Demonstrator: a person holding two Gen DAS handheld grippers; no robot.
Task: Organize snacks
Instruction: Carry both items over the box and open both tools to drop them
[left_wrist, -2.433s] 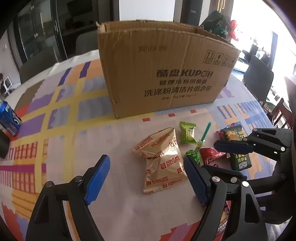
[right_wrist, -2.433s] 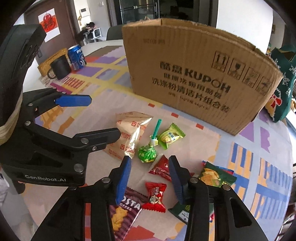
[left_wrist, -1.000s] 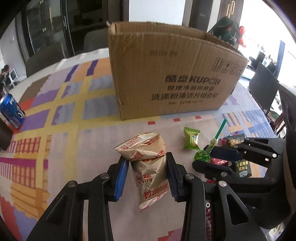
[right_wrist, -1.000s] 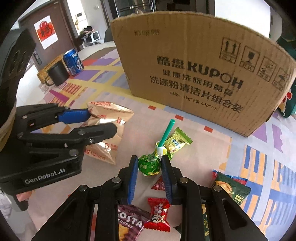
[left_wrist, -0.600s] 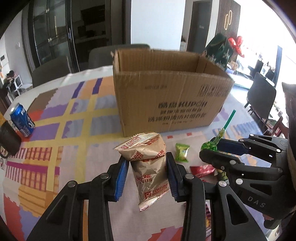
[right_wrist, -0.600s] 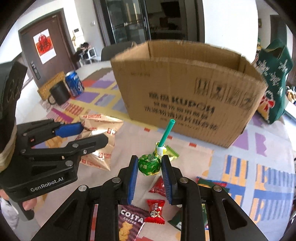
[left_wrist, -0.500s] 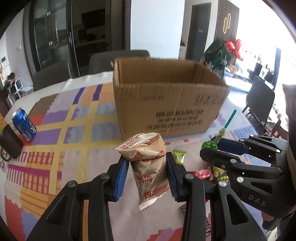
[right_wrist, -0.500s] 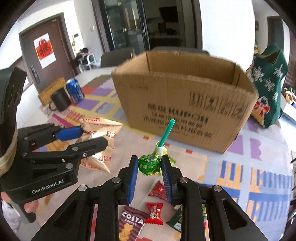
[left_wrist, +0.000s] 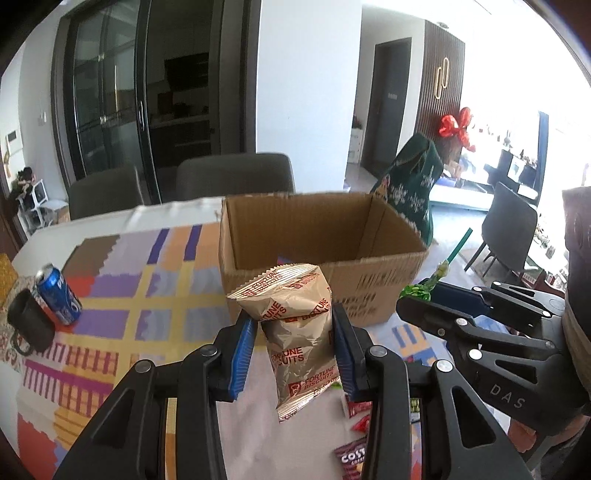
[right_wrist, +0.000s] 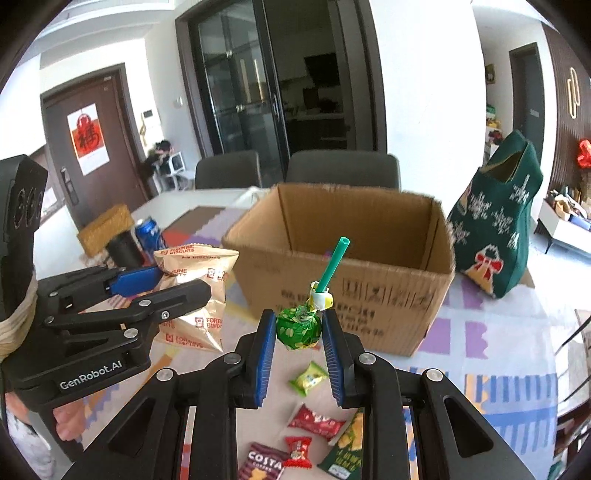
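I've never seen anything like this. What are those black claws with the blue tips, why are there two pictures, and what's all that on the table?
There is no robot here: a person holds a hand-held pincer in each hand, each with a wide-angle camera looking along its two fingers. One picture comes from the left gripper, the other from the right gripper, so each also shows the other from the side. The left one is clamped on a tan biscuit packet, the right one on a green lollipop with a teal stick. Both are held above the table, in front of an open cardboard box. Small wrapped sweets and a Costa packet lie on the patterned cloth, with a blue can and dark mug off to the side.
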